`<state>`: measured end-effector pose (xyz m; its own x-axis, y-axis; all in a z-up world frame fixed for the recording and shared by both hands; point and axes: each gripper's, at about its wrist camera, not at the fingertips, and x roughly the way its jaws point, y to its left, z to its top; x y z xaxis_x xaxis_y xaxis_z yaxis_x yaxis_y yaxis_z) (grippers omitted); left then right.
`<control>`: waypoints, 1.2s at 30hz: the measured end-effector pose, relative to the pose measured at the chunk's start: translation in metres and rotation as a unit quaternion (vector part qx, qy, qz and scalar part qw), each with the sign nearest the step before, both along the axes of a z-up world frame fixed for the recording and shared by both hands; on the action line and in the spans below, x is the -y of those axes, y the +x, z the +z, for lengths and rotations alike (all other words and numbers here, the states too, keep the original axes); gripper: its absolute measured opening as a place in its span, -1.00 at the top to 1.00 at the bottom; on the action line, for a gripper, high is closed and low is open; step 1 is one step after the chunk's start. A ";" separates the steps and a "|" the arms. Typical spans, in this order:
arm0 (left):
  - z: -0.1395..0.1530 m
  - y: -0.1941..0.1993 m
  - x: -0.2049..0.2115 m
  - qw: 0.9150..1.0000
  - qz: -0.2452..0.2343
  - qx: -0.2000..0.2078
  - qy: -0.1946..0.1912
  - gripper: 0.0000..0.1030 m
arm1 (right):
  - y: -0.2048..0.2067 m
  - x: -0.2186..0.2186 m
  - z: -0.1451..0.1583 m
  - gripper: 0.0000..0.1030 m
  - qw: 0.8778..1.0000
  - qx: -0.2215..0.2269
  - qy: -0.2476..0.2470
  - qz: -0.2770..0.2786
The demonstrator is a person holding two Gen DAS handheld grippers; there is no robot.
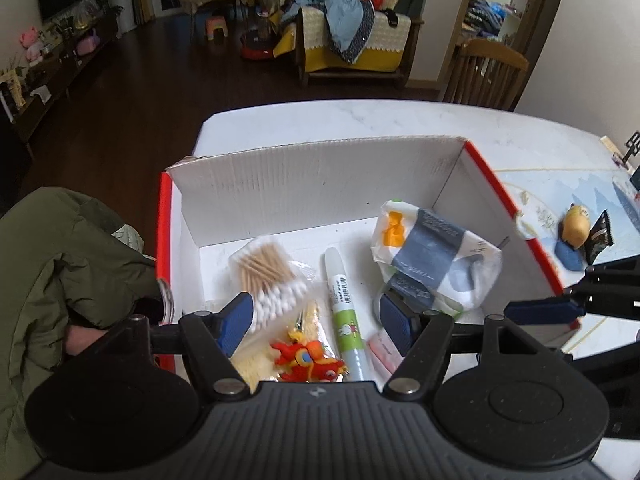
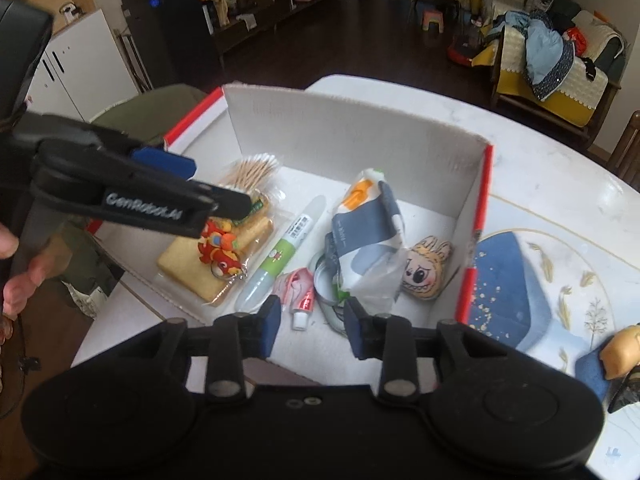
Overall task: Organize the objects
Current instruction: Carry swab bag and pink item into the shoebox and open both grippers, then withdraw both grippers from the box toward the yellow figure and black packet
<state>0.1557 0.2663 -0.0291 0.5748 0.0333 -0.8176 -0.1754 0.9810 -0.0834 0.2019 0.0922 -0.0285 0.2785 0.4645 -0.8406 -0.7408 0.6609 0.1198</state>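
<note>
A white cardboard box with a red rim (image 1: 320, 184) (image 2: 344, 132) holds a cotton swab bag (image 1: 266, 276), a green-and-white pen (image 1: 346, 316) (image 2: 280, 252), a red dragon keychain (image 1: 308, 362) (image 2: 218, 252) on a cracker packet (image 2: 192, 268), a tissue pack (image 1: 432, 260) (image 2: 366, 236), a small red tube (image 2: 302, 300) and a monster-face plush (image 2: 426, 266). My left gripper (image 1: 318, 322) is open and empty over the box's near left part. My right gripper (image 2: 312, 328) is open and empty over the box's near edge.
A small yellow figure (image 1: 576, 226) (image 2: 624, 350) on a blue cushion and a dark packet (image 1: 598, 236) lie on the table right of the box. A blue-patterned placemat (image 2: 508, 292) covers that side. An olive jacket (image 1: 60, 264) lies left of the box. A wooden chair (image 1: 488, 74) stands behind the table.
</note>
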 end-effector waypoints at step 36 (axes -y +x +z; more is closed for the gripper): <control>0.026 -0.009 0.213 0.998 -0.056 0.030 -0.007 -0.67 | 0.010 0.227 0.044 -0.99 0.994 0.073 0.078 -0.016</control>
<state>0.1469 0.0530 -0.0029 0.6217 -0.0443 -0.7820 -0.0597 0.9928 -0.1037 0.2116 -0.1344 0.0159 0.4089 0.5757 -0.7080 -0.7372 0.6657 0.1156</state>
